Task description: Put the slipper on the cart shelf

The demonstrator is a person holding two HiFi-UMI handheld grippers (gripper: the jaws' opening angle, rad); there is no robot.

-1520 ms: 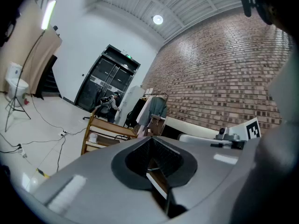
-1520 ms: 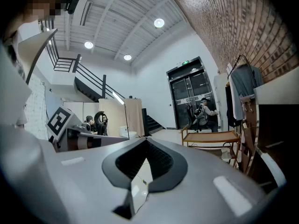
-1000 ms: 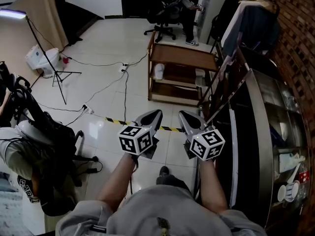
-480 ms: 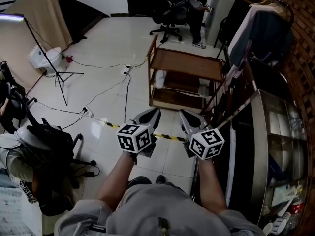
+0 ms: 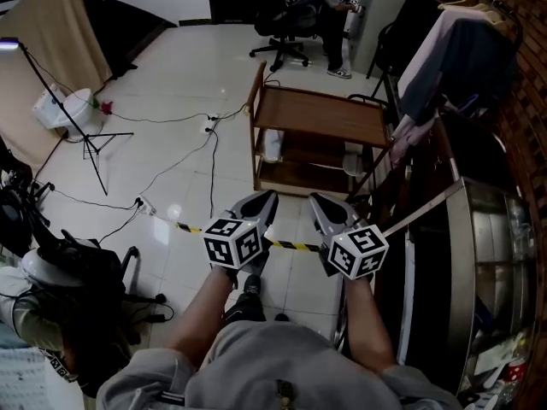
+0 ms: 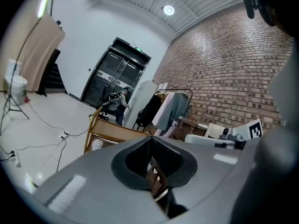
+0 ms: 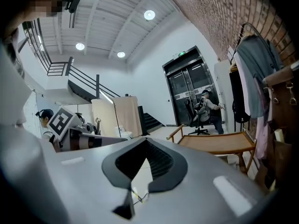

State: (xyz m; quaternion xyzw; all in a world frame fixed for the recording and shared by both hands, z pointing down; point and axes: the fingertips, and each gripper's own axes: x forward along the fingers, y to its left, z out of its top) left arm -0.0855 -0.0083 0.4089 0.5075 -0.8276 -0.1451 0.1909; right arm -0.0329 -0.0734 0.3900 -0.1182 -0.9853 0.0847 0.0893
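A wooden cart (image 5: 320, 114) with shelves stands on the tiled floor ahead of me; it also shows in the left gripper view (image 6: 110, 132) and the right gripper view (image 7: 219, 143). Two whitish things (image 5: 273, 144) (image 5: 352, 161) lie on its lower shelf; whether either is a slipper I cannot tell. My left gripper (image 5: 263, 196) (image 6: 152, 157) and right gripper (image 5: 320, 200) (image 7: 140, 171) are held side by side in the air, short of the cart. Both are shut, with nothing between the jaws.
A yellow-black tape strip (image 5: 286, 244) crosses the floor under the grippers. A clothes rack (image 5: 453, 49) and a curved counter (image 5: 479, 272) line the right side. Cables, a light stand (image 5: 85, 135) and a white bucket (image 5: 64, 109) are at left. A seated person (image 5: 295, 7) is behind the cart.
The view has moved forward: the cart and tape strip now sit closer to me. Both grippers hold the same pose, shut and empty.
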